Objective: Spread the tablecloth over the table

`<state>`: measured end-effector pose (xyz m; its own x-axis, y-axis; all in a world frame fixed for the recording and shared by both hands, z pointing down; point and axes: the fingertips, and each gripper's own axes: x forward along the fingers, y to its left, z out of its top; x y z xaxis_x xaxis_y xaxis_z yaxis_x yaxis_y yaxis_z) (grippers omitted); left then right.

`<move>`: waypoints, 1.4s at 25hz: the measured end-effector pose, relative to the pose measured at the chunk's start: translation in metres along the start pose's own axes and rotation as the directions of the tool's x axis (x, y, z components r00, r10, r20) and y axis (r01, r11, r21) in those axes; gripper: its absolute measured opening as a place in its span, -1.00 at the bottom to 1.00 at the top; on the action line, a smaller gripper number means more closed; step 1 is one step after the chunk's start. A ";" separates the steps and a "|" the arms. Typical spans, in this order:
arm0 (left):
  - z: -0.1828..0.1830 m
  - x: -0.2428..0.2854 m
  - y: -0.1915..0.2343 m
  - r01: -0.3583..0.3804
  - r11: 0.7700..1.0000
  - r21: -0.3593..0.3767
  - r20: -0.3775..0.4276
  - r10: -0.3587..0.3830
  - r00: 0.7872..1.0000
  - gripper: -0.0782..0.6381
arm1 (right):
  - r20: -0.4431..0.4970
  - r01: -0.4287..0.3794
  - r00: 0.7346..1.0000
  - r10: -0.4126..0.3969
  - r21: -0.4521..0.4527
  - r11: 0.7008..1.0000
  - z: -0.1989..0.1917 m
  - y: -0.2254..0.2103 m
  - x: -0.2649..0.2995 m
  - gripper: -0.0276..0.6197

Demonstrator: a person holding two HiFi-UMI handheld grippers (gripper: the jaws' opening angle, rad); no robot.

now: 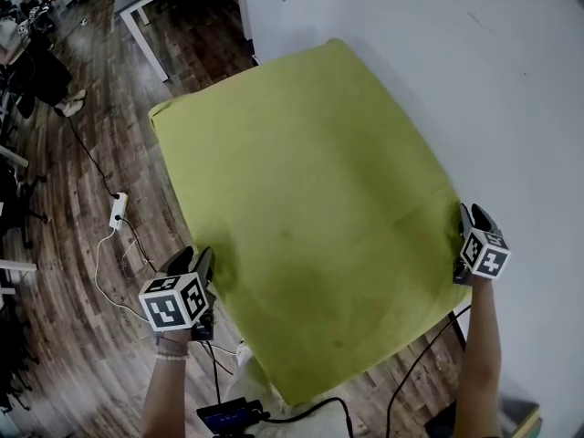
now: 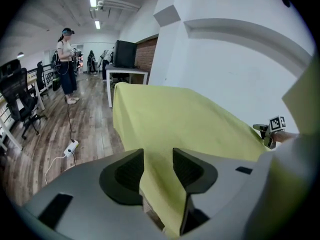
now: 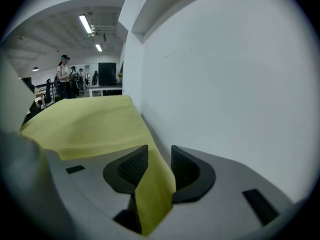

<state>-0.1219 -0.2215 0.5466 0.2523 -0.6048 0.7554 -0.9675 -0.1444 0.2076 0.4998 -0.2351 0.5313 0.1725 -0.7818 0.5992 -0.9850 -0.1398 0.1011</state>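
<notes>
From the head view, we see the green tablecloth [image 1: 310,190] already lying open over the surface, which it hides completely. One corner hangs down on our side. The left tool [image 1: 197,259] sits at the cloth's left edge and the right tool [image 1: 468,215] at its right edge, beside the white wall [image 1: 511,80].

In the left gripper view, the left tool [image 2: 157,159] has its jaws spread. The cloth's hanging edge [image 2: 160,204] runs between them, and we judge it is not clamped.

In the right gripper view, the right tool [image 3: 159,156] is likewise spread around a fold of cloth [image 3: 152,194].

We judge that the laying-out is nearly done and the edges are now being trimmed up. Next, both tools should pinch the hem and pull evenly and lightly, so the far edge stays on.
</notes>
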 end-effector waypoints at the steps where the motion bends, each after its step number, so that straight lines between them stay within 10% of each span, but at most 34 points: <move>1: 0.003 -0.009 0.003 0.003 1.000 0.018 0.015 -0.004 1.000 -0.24 | 0.031 0.022 0.999 -0.022 0.018 1.000 0.002 0.003 -0.015 -0.47; 8: 0.050 -0.085 -0.021 0.114 0.965 0.237 0.224 -0.169 0.960 -0.67 | 0.194 0.020 0.981 -0.019 -0.002 1.000 0.021 0.077 -0.139 -0.70; 17: 0.091 -0.179 -0.115 0.235 0.816 0.529 0.313 -0.444 0.839 -0.74 | 0.314 -0.045 0.948 0.040 0.009 0.999 0.033 0.176 -0.272 -0.76; 22: 0.099 -0.226 -0.136 0.281 0.754 0.594 0.341 -0.552 0.761 -0.74 | 0.406 -0.038 0.913 0.038 -0.006 0.999 0.056 0.217 -0.335 -0.77; 35: 0.088 -0.280 -0.151 0.258 0.675 0.691 0.365 -0.634 0.682 -0.74 | 0.495 -0.007 0.868 0.028 -0.044 0.999 0.065 0.263 -0.416 -0.77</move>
<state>-0.0482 -0.0991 0.2488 0.7793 -0.6067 0.1567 -0.5996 -0.7947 -0.0949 0.1698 0.0139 0.2574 0.1246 -0.9837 0.1295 -0.9855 -0.1076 0.1314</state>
